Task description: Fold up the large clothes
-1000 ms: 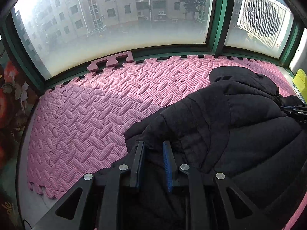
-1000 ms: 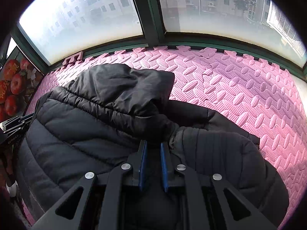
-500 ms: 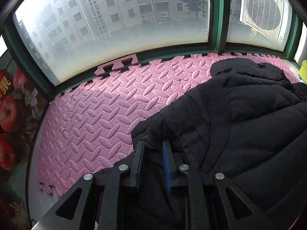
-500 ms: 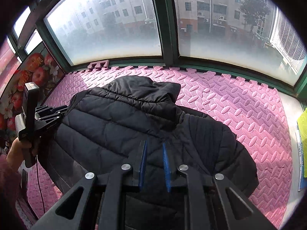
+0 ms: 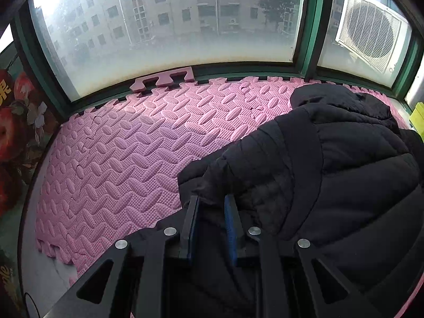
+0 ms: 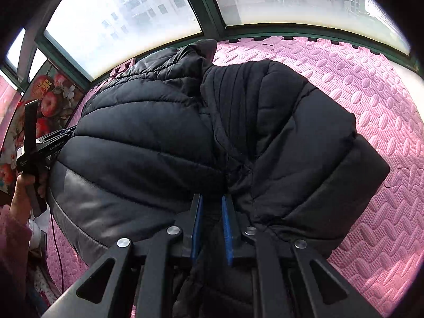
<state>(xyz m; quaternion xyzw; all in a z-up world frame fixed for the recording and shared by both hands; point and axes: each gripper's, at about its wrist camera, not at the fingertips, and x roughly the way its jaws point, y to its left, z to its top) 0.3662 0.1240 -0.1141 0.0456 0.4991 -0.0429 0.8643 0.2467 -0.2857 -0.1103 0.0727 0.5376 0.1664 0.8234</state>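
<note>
One black puffer jacket [image 5: 331, 164], hooded, lying on pink foam mat [image 5: 127, 153] beside green-framed window [image 5: 310, 26]; hood end toward the glass. Two grippers engaged on it.

Left gripper [image 5: 210, 212]: fingers clenched on a fold of fabric at the jacket's left edge, near a sleeve.

Right gripper [image 6: 212, 209]: fingers pinched tight on fabric where the body and the right sleeve bunch together, lifted toward the camera.

Person's hand [image 6: 23, 188], pink sleeve, holds the left tool at the far side.

Progress, by judgement: early to middle. Jacket gathered and raised at both sides, sleeves apparently drawn inward; no flat, compact fold yet. Remaining: lay sides over, fold lengthwise, settle on mat.
</note>
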